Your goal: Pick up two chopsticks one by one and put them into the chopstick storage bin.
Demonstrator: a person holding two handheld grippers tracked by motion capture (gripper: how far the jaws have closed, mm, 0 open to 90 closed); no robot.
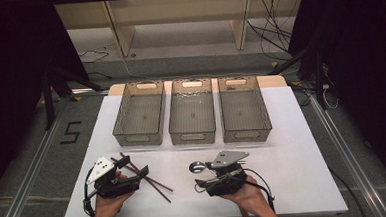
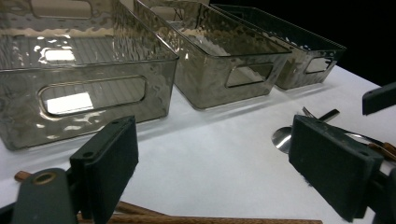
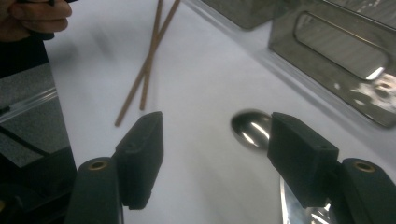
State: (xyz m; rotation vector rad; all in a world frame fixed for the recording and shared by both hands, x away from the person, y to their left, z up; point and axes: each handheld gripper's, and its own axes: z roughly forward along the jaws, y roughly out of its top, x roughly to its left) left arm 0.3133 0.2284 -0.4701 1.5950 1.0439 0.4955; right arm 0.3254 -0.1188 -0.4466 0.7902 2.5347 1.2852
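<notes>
Left gripper (image 1: 134,164) jaws apart over wooden chopsticks (image 1: 149,181), near table's (image 1: 294,158) front-left corner. Right gripper (image 3: 212,144) jaws apart, nothing clamped, beside metal spoon (image 3: 252,128) near front edge, mid-table. Three clear bins (image 1: 191,113) in row along far edge.

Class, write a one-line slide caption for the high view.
Two hand-held grippers, left gripper by chopsticks, right gripper by a spoon.

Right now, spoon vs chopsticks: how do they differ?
The spoon is shiny metal with a rounded bowl; the chopsticks are brown wood, thin and straight. The spoon lies by the right gripper, the chopsticks by the left gripper, crossed as a pair. Both rest on the white table.
</notes>
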